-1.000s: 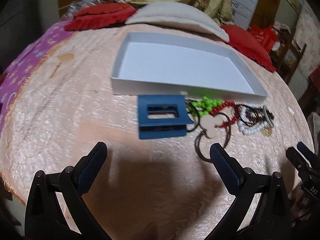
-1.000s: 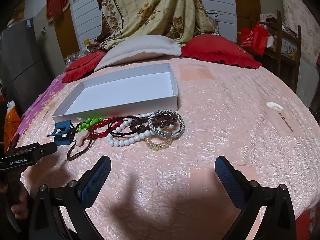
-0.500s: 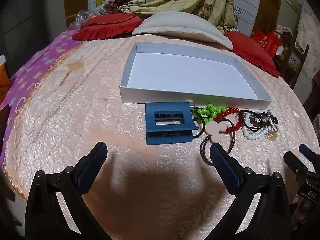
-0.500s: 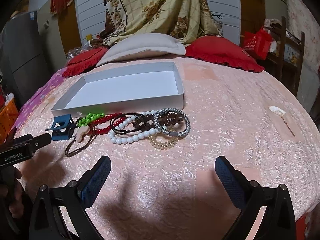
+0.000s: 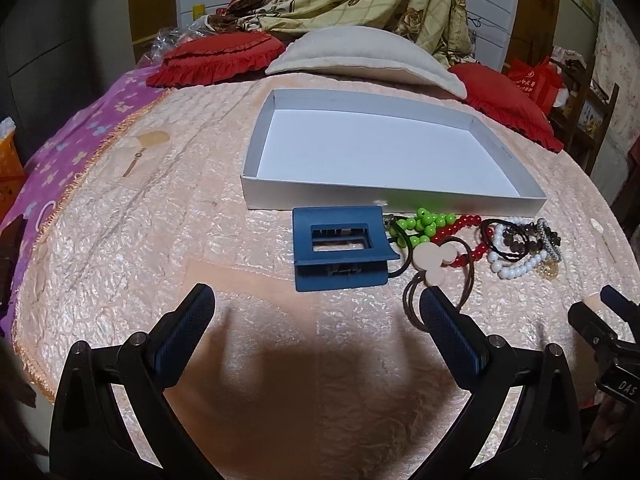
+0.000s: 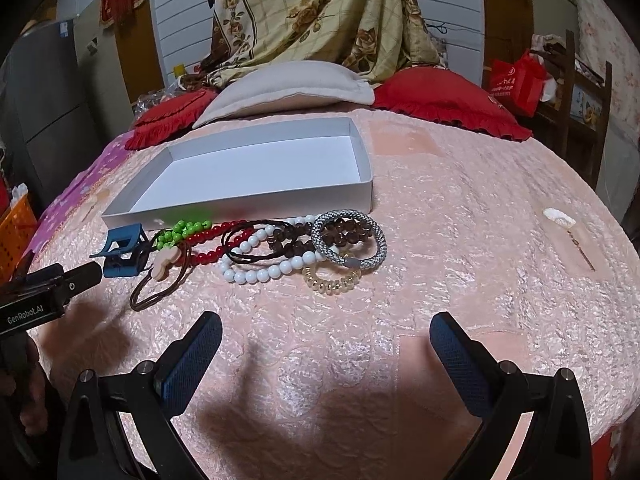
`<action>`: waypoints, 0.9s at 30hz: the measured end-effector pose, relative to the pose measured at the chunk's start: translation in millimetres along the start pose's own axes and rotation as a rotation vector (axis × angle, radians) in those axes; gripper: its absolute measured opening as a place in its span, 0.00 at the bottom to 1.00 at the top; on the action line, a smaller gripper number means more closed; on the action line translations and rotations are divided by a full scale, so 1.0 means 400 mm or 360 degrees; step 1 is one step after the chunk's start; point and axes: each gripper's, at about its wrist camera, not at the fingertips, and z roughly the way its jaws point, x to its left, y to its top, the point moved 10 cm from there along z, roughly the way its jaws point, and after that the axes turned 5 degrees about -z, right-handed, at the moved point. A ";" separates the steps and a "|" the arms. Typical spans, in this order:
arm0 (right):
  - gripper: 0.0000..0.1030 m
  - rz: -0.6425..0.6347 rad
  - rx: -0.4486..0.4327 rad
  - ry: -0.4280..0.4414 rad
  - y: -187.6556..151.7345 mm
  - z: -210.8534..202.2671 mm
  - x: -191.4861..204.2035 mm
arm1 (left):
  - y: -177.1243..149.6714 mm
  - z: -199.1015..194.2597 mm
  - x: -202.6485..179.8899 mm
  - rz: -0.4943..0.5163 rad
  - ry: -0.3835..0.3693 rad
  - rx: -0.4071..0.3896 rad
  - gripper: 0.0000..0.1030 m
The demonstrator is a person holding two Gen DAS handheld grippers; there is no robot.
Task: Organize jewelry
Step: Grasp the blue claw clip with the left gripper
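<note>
Hovering above the pink quilted bed cover point(image 5: 120, 240), the left hand-held gripper point(image 5: 316, 312) has its two blue-padded fingers spread wide and holds nothing; the blue hair claw clip point(image 5: 340, 248) lies on the cover just beyond and between the fingertips, apart from them. The right hand-held gripper point(image 6: 326, 336) is likewise wide open and empty, poised short of the jewelry cluster. A shallow white box point(image 6: 240, 208) sits on the bed with its bare white floor showing, and all the jewelry lies outside it, strung along the near wall. Beside the clip, from the right wrist view, come a green bead bracelet point(image 6: 182, 230), a red bead bracelet point(image 6: 216, 244), a brown cord hair tie point(image 6: 160, 284) with a pale Mickey-shaped charm point(image 6: 164, 264), a white bead bracelet point(image 6: 264, 268), a dark brown bead bracelet point(image 6: 296, 240), a silver-grey woven bangle point(image 6: 348, 240) and a small amber coil tie point(image 6: 330, 284), several of them overlapping. Far off to the right on the cover lies a small white hairpin point(image 6: 560, 218). At the head of the bed rest a cream pillow point(image 5: 360, 52) and red frilled cushions point(image 5: 216, 56).
</note>
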 end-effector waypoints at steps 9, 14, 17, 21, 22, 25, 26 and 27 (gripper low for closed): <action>1.00 -0.0005 0.0002 -0.0007 0.005 0.000 -0.002 | -0.005 0.008 0.016 -0.0072 -0.0047 0.0032 1.00; 1.00 -0.0002 0.0002 -0.0013 0.002 -0.002 -0.004 | 0.010 0.011 0.018 -0.0133 -0.0148 0.0074 1.00; 1.00 0.0006 0.0013 -0.0018 -0.002 -0.002 -0.007 | 0.029 0.031 0.009 -0.0114 -0.0147 0.0096 0.99; 1.00 0.0036 0.0011 -0.0017 -0.002 -0.005 -0.021 | 0.050 0.067 -0.014 -0.0048 -0.0116 0.0136 1.00; 1.00 0.0041 0.0014 -0.0016 -0.002 -0.006 -0.024 | 0.058 0.076 -0.015 -0.0047 -0.0111 0.0139 1.00; 1.00 0.0052 0.0022 -0.0009 -0.005 -0.006 -0.030 | 0.067 0.099 -0.013 -0.0045 -0.0070 0.0134 0.99; 1.00 0.0054 0.0025 -0.0006 -0.006 -0.006 -0.033 | 0.061 0.111 -0.008 -0.0053 -0.0049 0.0149 0.98; 1.00 0.0061 0.0026 -0.0006 -0.005 -0.007 -0.038 | 0.053 0.119 -0.003 -0.0070 -0.0057 0.0176 0.94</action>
